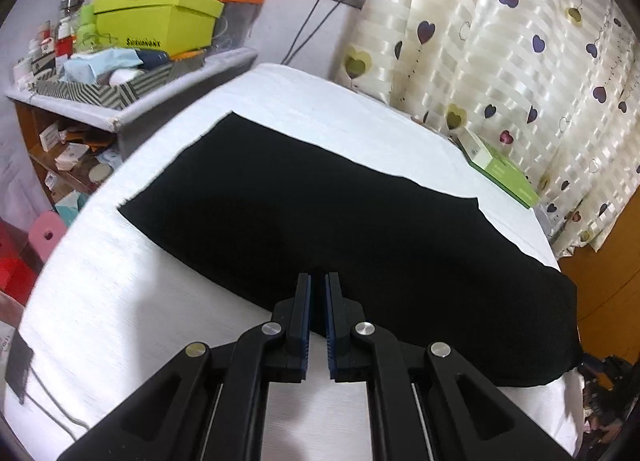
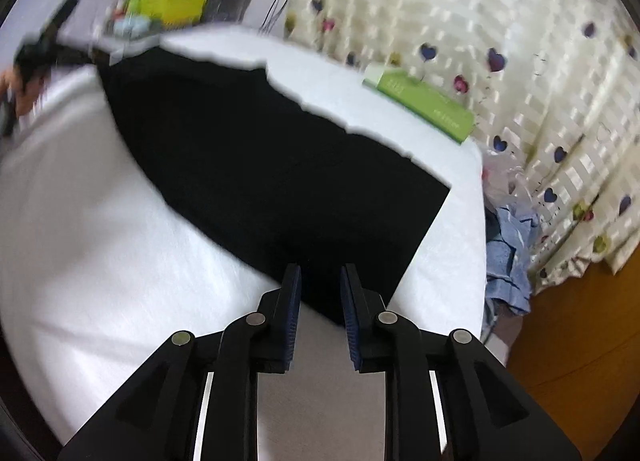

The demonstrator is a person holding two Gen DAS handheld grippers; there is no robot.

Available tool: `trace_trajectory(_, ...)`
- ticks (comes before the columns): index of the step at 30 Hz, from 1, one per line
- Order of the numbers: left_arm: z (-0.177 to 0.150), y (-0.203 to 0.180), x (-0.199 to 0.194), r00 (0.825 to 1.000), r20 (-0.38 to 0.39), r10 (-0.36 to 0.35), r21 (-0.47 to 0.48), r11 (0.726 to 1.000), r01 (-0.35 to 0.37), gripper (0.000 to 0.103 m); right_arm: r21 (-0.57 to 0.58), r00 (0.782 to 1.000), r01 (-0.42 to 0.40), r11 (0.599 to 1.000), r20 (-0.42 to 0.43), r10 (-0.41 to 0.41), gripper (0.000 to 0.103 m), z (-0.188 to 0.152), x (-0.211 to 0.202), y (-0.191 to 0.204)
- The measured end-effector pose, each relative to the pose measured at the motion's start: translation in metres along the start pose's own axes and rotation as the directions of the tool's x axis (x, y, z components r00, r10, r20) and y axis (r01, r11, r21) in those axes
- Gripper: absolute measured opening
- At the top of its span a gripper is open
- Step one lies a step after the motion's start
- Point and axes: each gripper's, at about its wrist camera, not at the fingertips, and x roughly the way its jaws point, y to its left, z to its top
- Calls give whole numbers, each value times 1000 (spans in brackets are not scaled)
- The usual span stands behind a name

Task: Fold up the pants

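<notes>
The black pants [image 1: 320, 213] lie flat in a long strip across the white table [image 1: 120, 301]. My left gripper [image 1: 318, 281] hovers over the middle of their near edge. Its fingers stand almost together with a narrow slit between the blue pads, and no cloth is lifted by them. In the blurred right wrist view the pants [image 2: 260, 149] run from the far left to a squared end near me. My right gripper [image 2: 320, 273] is open above that end's near corner, with black cloth showing in the gap between the fingers.
A green flat box [image 1: 500, 169] lies at the table's far right edge by the heart-print curtain [image 1: 520, 41]. A cluttered shelf [image 1: 132, 61] stands to the far left. Blue cloth [image 2: 512, 253] hangs beyond the table's right edge. A thin cable [image 1: 52, 409] crosses the near left corner.
</notes>
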Motion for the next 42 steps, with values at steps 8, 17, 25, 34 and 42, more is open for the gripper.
trace_trajectory(8,5,-1,26,999,-33,42,66,997,-39,29,196,998,-62,979,8,62,23,20,31,8)
trace_trajectory(17,5,1,8,998,-3,70,91,993,-70,29,274,994,-105,956,30,101,23,43,39,25)
trace_trajectory(25,1,-21,0,994,36,104,146,983,-108,29,261,983,-184,948,41,180,23,68,66,73)
trace_trajectory(34,-11,-38,23,995,-18,94,195,977,-89,29,289,984,-166,943,-6,176,42,76,88,81)
trace_trajectory(42,-9,-35,18,998,-19,66,204,977,-61,29,300,993,-115,947,-2,122,42,81,84,65)
